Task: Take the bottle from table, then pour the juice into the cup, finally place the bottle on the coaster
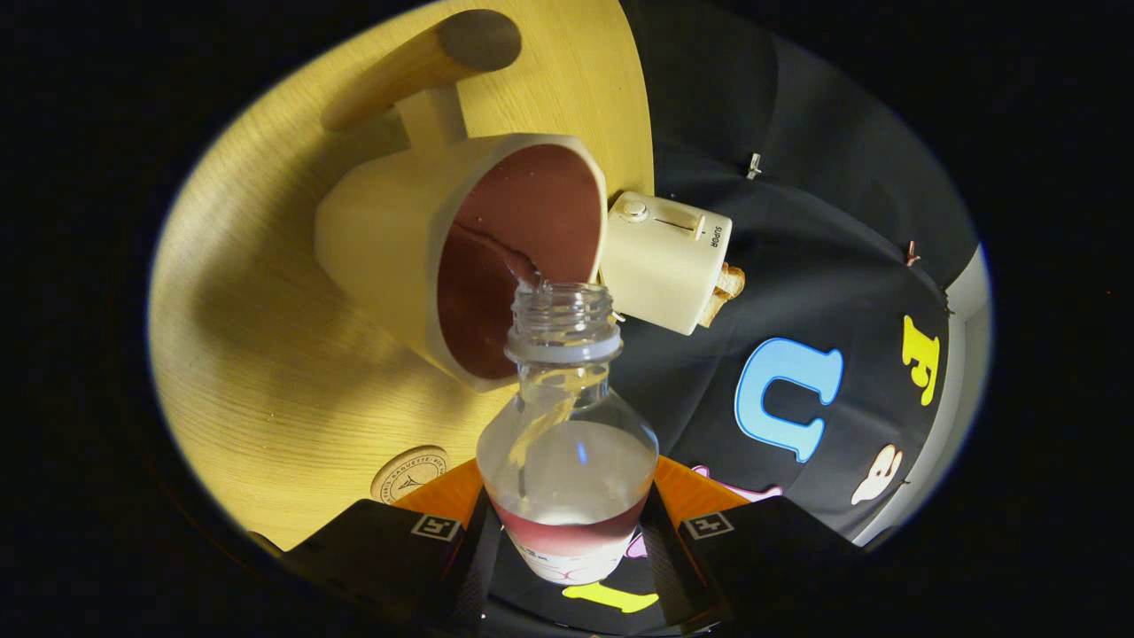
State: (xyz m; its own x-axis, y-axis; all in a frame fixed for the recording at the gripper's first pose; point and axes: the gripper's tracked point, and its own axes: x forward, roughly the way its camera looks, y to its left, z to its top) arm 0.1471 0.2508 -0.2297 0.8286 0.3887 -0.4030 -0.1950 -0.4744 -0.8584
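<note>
My gripper is shut on a clear plastic bottle, one finger pressing each side of its body. The uncapped bottle is tipped forward and a thin stream of juice runs from its open neck into the cup. That cup is cream outside, reddish-brown inside, with a handle at its back, and it stands on the round wooden table just beyond the fingers. A little reddish juice remains low in the bottle near the fingers. A round cork coaster lies on the table beside the left finger.
A cream toaster with a slice of bread sticking out stands right behind the cup at the table's edge. A wooden cylinder lies on the table beyond the cup. The table's rim runs past the bottle, with the booth's cloth wall beyond.
</note>
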